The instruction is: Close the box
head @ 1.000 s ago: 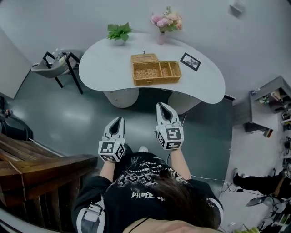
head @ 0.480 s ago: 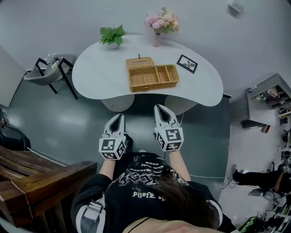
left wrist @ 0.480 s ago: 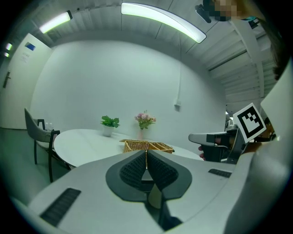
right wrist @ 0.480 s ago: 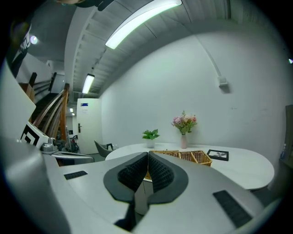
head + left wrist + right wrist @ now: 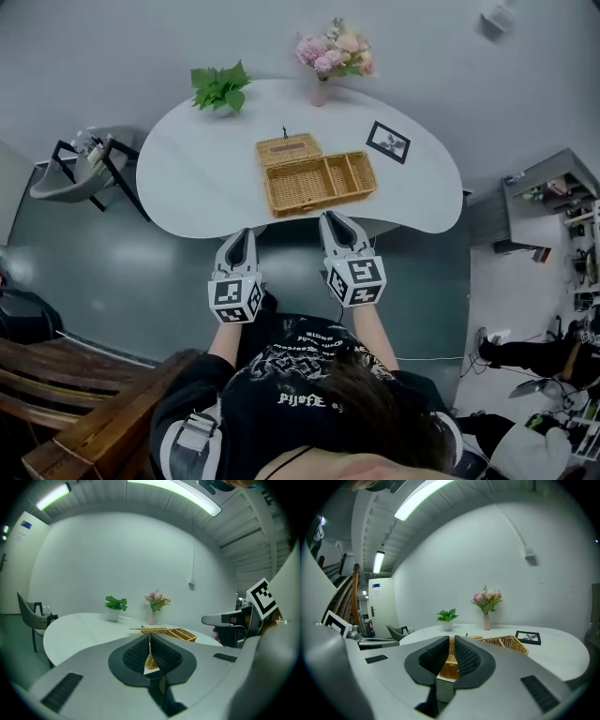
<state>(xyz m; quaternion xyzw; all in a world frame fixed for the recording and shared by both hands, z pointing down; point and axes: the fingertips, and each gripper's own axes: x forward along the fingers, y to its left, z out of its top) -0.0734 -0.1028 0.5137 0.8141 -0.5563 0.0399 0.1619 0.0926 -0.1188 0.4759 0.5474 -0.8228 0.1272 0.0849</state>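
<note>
One box (image 5: 316, 178), one plant (image 5: 217, 86), one flower vase (image 5: 322, 91), one picture frame (image 5: 389, 142), one table (image 5: 206, 178).

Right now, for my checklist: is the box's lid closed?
No, the lid is swung back behind the open box.

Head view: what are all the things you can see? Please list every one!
table: one, white, middle of the room
wicker box: one, tan, open, on the table's near part
plant: one, green, table's far left
flowers in a vase: one bunch, pink, table's far edge
picture frame: one, black, right of the box
chair: one, grey, left of the table
left gripper: one, grey, fingers together, empty
right gripper: one, grey, fingers slightly apart, just been opening, nothing between them
</note>
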